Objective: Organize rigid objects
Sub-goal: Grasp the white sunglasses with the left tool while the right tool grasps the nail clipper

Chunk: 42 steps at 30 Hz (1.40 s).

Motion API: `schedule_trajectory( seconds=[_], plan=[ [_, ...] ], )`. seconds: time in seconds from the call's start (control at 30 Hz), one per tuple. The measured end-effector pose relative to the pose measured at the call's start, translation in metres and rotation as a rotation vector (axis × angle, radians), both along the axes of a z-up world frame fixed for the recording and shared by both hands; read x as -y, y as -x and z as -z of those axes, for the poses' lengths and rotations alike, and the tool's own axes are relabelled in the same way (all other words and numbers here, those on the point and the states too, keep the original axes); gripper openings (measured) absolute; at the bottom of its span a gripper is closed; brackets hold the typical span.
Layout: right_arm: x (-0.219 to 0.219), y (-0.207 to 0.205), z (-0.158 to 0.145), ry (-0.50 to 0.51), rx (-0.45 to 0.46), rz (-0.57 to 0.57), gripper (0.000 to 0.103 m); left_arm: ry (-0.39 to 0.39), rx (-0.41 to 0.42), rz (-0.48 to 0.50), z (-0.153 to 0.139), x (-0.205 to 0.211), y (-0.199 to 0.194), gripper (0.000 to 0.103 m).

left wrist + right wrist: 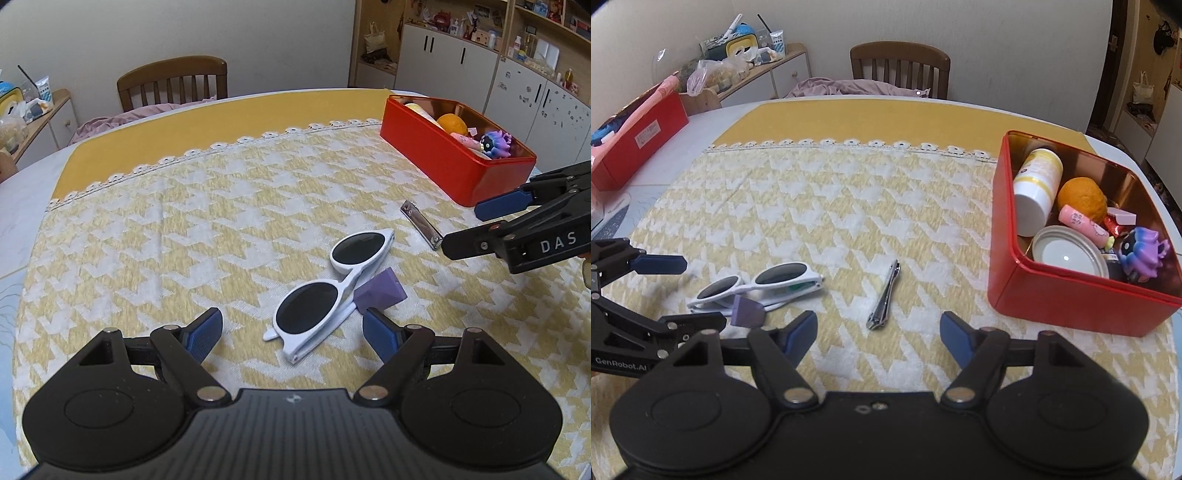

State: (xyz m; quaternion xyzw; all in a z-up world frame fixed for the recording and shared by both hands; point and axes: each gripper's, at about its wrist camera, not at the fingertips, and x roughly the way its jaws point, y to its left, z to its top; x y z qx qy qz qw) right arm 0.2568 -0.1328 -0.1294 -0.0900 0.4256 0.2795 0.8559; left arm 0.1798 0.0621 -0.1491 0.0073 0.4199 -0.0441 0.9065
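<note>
Near the red tin (1071, 299), which holds a bottle (1036, 184), an orange (1082, 199) and a purple toy (1143, 254), both claws hang over the yellow cloth (184, 229) with nothing in them. The left claw (291, 332) is spread wide over the white sunglasses (328, 288), farther from the tin. The right claw (879, 332) is spread around the nail clipper (884, 295), not touching it. A purple block (748, 312) lies against the sunglasses.

The left gripper (291, 334) tilts downward, its blue-padded jaws spread wide with nothing pinched. The right gripper (879, 334) slants down likewise beside it, jaws apart and empty.
</note>
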Motion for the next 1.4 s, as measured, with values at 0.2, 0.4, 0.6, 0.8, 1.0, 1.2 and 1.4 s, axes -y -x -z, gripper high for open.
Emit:
schedule_trajectory(
  seconds=[0.2, 0.4, 0.6, 0.8, 1.0, 1.2, 1.4],
  plan=[
    [-0.001, -0.009, 0.007, 0.009, -0.009, 0.0, 0.058, 0.02, -0.021, 0.011, 0.006, 0.0, -0.01, 0.069],
    [-0.011, -0.018, 0.013, 0.027, -0.014, -0.01, 0.045, 0.011, -0.023, 0.03, 0.007, 0.006, -0.016, 0.062],
    [-0.025, -0.023, 0.019, 0.051, -0.002, -0.024, 0.031, 0.005, -0.022, 0.027, 0.006, 0.011, -0.02, 0.05],
    [-0.036, -0.02, 0.019, 0.076, 0.021, -0.065, 0.009, 0.008, -0.023, 0.027, 0.004, 0.015, -0.018, 0.038],
    [-0.032, -0.015, 0.018, 0.079, 0.038, -0.067, 0.007, 0.05, -0.029, -0.02, 0.001, 0.007, -0.015, 0.037],
    [-0.009, -0.003, 0.012, 0.053, 0.038, -0.043, 0.007, 0.125, 0.0, -0.111, -0.017, -0.025, 0.001, 0.035],
    [0.022, 0.015, 0.005, 0.022, 0.02, -0.008, 0.007, 0.217, 0.002, -0.243, -0.027, -0.065, 0.022, 0.034]
  ],
)
